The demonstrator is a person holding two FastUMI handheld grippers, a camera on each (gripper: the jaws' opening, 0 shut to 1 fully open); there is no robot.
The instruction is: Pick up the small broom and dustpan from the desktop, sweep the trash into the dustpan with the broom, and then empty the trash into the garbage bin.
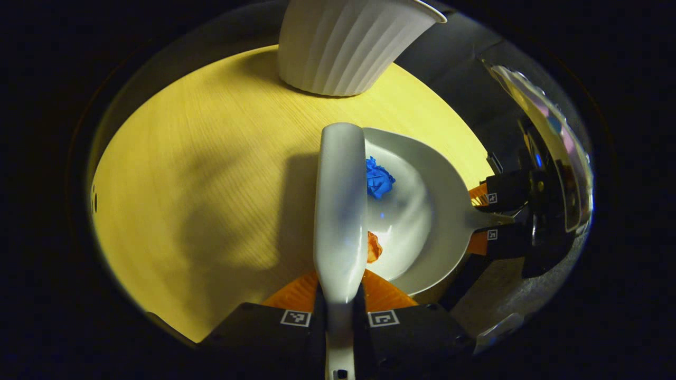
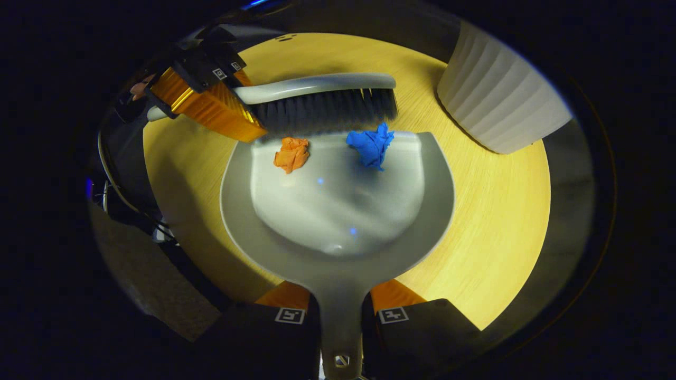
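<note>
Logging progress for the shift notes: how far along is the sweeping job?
Done: left gripper holds the broom, right gripper the dustpan. In hand: the orange wad and blue wad sit just inside the pan's lip by the bristles. Left: emptying into the white bin.

Yellow wooden desktop (image 2: 496,221) bears dustpan (image 2: 338,211), ribbed bin (image 2: 501,100).

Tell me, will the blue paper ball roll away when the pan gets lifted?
Probably a little. The blue paper ball looks light and crumpled, so it may tumble rather than roll smoothly. It sits near the open lip of the dustpan, so tipping that edge down could spill it. The broom beside it might block it.
</note>
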